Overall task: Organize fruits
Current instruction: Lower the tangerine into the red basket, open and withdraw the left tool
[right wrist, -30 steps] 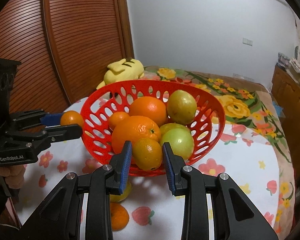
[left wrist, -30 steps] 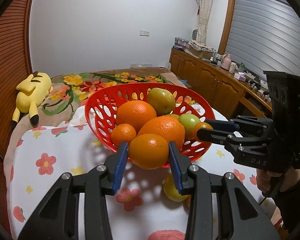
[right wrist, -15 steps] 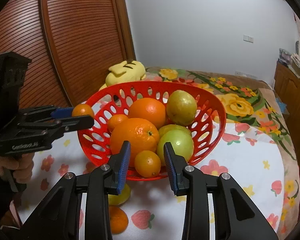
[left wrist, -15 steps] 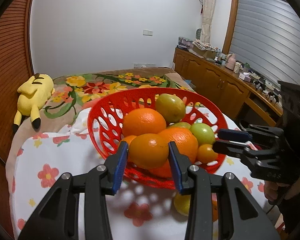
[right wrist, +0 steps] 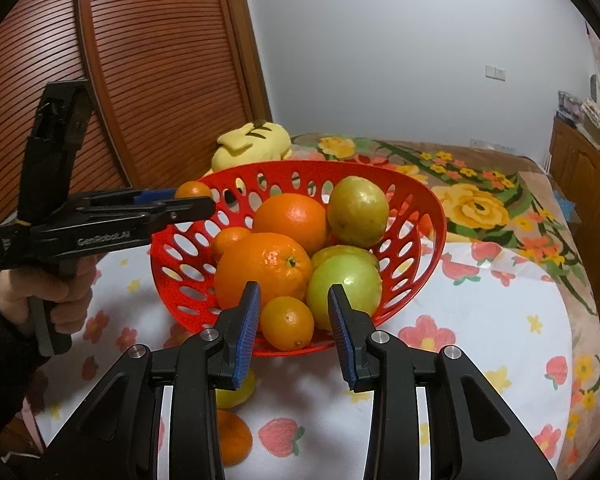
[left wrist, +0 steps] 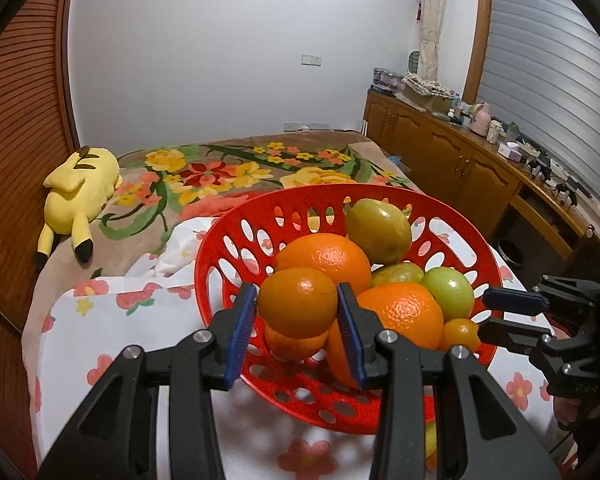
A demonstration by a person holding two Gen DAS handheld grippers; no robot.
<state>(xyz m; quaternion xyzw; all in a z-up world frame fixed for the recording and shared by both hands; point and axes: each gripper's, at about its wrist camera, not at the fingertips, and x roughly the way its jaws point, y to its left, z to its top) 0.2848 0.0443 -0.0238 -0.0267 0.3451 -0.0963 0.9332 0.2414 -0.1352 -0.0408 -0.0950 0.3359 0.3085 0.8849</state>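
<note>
A red perforated basket [left wrist: 340, 189] [right wrist: 320, 165] on the flowered tablecloth holds oranges and green-yellow fruit. My left gripper [left wrist: 296, 300] is shut on an orange [left wrist: 298, 310] and holds it above the basket's near rim. In the right wrist view the left gripper [right wrist: 192, 198] hangs over the basket's left rim with that orange [right wrist: 194, 190]. My right gripper [right wrist: 294, 308] stands open at the basket's front edge. A small orange [right wrist: 287, 328] [left wrist: 460, 334] lies in the basket between its pads, with a gap on the right side. The right gripper [left wrist: 483, 315] shows at the right of the left wrist view.
A yellow-green fruit [right wrist: 236, 394] and an orange [right wrist: 230, 436] lie on the cloth in front of the basket. A yellow plush toy [left wrist: 80, 192] lies on the floral blanket behind. A wooden cabinet [left wrist: 460, 160] runs along the right; a slatted wooden door [right wrist: 140, 80] is at the left.
The left gripper carried its orange forward, from in front of the basket to above its rim. The right gripper's jaws parted and the small orange dropped from them into the basket.
</note>
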